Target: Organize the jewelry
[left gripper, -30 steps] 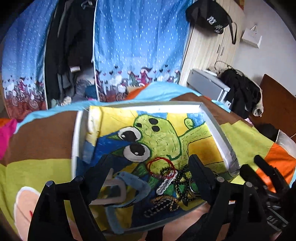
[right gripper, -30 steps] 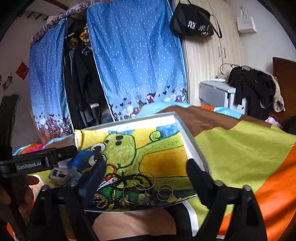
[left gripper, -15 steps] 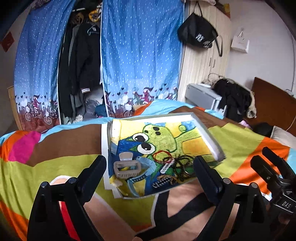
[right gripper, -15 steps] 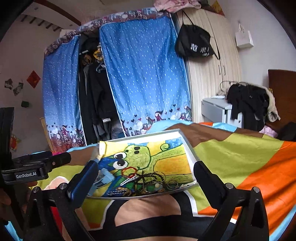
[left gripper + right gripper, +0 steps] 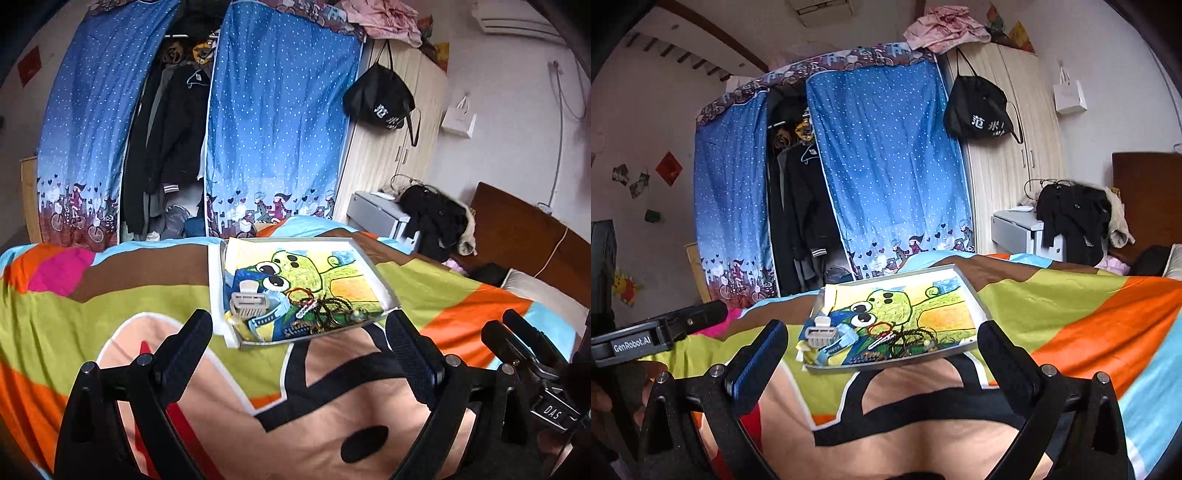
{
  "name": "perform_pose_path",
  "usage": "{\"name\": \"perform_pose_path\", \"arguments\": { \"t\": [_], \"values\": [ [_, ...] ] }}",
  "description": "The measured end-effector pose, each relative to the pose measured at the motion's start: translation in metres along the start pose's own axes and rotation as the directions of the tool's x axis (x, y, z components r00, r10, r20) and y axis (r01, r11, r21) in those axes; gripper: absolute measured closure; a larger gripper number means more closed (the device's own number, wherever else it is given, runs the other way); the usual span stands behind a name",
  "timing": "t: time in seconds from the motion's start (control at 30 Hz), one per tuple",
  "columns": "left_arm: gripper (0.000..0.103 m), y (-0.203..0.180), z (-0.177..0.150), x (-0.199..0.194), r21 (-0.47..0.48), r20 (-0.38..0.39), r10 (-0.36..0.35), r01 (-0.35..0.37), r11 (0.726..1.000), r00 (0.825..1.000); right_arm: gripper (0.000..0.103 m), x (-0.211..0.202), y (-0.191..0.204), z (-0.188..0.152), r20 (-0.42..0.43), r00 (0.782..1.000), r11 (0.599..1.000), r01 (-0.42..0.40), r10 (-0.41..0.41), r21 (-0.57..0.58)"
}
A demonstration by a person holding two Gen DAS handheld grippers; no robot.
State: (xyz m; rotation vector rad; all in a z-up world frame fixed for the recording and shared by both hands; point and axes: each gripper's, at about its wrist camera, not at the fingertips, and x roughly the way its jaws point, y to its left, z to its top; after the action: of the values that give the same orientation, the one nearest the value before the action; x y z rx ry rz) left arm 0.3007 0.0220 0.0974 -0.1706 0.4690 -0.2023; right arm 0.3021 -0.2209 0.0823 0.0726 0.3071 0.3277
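with both my left gripper [image 5: 299, 332] and right gripper [image 5: 882, 343] held jaws wide and empty above the bed, i judge the best start is the grey hair claw [image 5: 248, 303] at the tray's [image 5: 384, 284] near-left corner, apart from the tangled bracelets [image 5: 332, 308].

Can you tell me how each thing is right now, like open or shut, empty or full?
Left hand-held gripper: open, empty.
Right hand-held gripper: open, empty.
Tray: flat on the bed, jewelry inside.
Hair clip: in the tray, shut.
Red bracelet: lying in the tray.
Curtain: parted, clothes showing.
Black bag: hanging on the wardrobe.
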Motion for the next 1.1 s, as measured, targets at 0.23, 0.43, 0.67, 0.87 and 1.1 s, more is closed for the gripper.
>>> {"name": "perform_pose_path", "arguments": {
  "t": [0.23, 0.43, 0.67, 0.87, 1.1],
  "values": [
    [0.011, 0.001, -0.022, -0.057, 0.049, 0.032, 0.005, -0.006, 0.999, 0.999, 0.000, -0.042, 0.021, -0.017, -0.004, 1.000, 1.000, 0.014, -0.014, -0.023],
    [0.011, 0.005, -0.050, -0.086, 0.091, 0.052, 0.007, -0.012, 0.996, 0.999, 0.000, -0.066, 0.032, -0.032, -0.011, 0.999, 0.999, 0.036, -0.036, 0.006],
    [0.011, 0.019, -0.080, -0.096, 0.108, 0.047, 0.037, -0.041, 0.993, 0.998, 0.000, -0.080, 0.047, -0.060, -0.023, 0.998, 0.998, 0.065, -0.064, 0.021],
    [0.011, 0.034, -0.110, -0.092, 0.092, 0.034, 0.055, -0.058, 0.994, 0.998, 0.000, -0.083, 0.047, -0.086, -0.037, 0.993, 0.993, 0.110, -0.108, 0.043],
    [0.011, 0.043, -0.133, -0.086, 0.102, -0.001, 0.053, -0.052, 0.993, 0.999, 0.000, -0.084, 0.050, -0.104, -0.042, 0.988, 0.987, 0.152, -0.150, 0.042]
  ]
}}
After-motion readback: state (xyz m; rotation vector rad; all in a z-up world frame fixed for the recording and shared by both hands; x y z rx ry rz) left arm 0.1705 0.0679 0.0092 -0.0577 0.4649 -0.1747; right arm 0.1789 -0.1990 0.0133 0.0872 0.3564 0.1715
